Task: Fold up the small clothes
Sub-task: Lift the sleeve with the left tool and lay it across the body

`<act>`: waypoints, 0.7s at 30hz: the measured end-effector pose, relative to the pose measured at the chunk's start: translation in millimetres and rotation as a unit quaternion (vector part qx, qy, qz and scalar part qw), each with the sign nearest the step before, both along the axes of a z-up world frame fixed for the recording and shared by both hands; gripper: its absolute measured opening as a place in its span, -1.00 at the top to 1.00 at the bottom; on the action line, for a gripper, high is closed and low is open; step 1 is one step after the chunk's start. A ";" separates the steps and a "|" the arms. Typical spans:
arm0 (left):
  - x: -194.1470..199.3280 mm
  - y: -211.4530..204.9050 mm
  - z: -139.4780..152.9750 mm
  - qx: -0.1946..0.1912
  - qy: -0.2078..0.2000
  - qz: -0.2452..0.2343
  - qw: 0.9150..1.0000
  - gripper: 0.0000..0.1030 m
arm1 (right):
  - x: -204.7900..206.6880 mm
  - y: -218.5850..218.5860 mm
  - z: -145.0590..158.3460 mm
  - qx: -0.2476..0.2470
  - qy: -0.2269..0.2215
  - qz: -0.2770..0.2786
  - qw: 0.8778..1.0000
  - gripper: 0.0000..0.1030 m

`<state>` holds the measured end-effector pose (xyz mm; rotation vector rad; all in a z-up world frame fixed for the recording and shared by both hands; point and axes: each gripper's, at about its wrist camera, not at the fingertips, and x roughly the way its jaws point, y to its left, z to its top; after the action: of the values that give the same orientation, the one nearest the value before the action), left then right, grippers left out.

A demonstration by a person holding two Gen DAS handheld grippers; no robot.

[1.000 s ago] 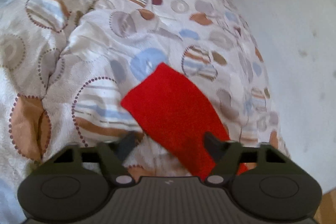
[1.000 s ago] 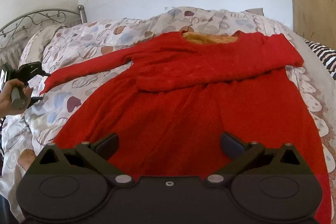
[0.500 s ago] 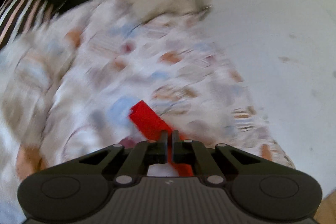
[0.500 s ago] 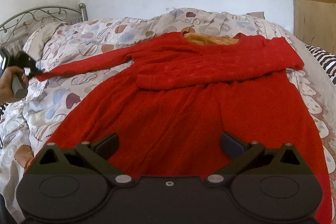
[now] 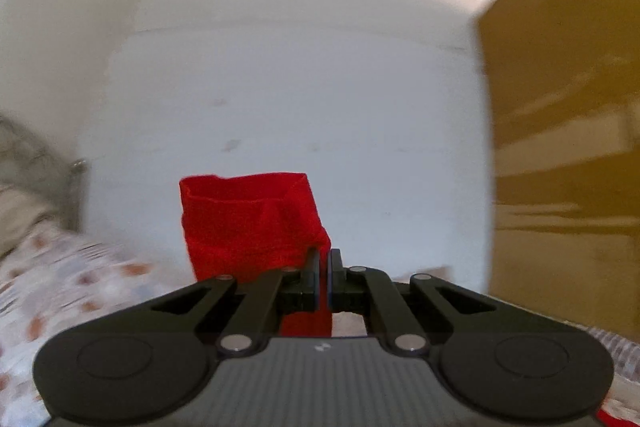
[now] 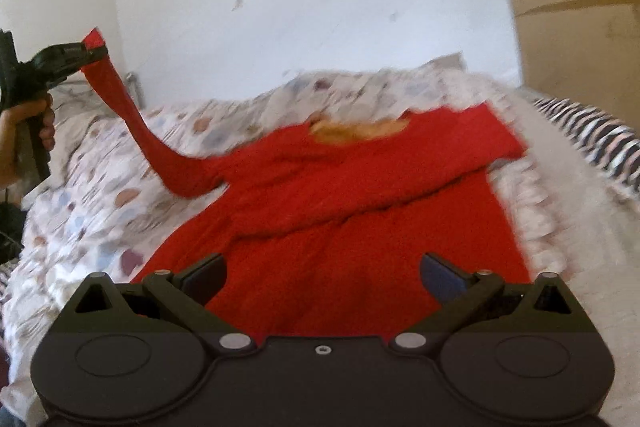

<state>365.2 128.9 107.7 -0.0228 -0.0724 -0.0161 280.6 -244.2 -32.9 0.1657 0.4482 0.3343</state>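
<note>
A red long-sleeved dress (image 6: 340, 211) with an orange lining at the neck lies spread on the bed. Its right sleeve is folded across the chest. My left gripper (image 5: 323, 263) is shut on the cuff of the left sleeve (image 5: 248, 223) and holds it up in the air; in the right wrist view the gripper (image 6: 86, 57) is at the far left with the sleeve (image 6: 136, 123) hanging from it down to the shoulder. My right gripper (image 6: 322, 273) is open and empty, above the skirt.
The bed has a patterned duvet (image 6: 96, 207) and a metal headboard (image 5: 76, 183) against a white wall (image 5: 280, 87). A wooden panel (image 5: 560, 147) stands at the right. A striped cloth (image 6: 592, 139) lies at the bed's right edge.
My left gripper closed on the sleeve cuff and lifted it high off the duvet. The right gripper stayed open and shifted slightly over the skirt.
</note>
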 end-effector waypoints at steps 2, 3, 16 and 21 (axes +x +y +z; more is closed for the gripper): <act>3.4 -29.9 -0.9 0.024 0.006 -0.049 0.999 0.97 | -3.7 -14.3 6.8 0.001 -0.011 -0.025 1.000 -0.99; 6.1 -44.7 -3.5 0.037 0.013 -0.074 0.997 0.97 | -6.2 -22.4 9.7 0.003 -0.015 -0.038 0.999 -0.99; 22.7 -167.3 -108.0 0.105 0.159 -0.260 0.947 0.97 | -31.5 -98.4 3.6 -0.018 -0.015 -0.151 0.988 -0.99; 10.6 -185.7 -133.0 0.110 0.199 -0.283 0.932 0.97 | -32.6 -101.6 -0.6 -0.022 -0.011 -0.160 0.987 -0.99</act>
<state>375.8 -56.8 -25.3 0.1792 0.3456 -0.5972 248.0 -345.8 -33.5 0.1874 0.3999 0.0102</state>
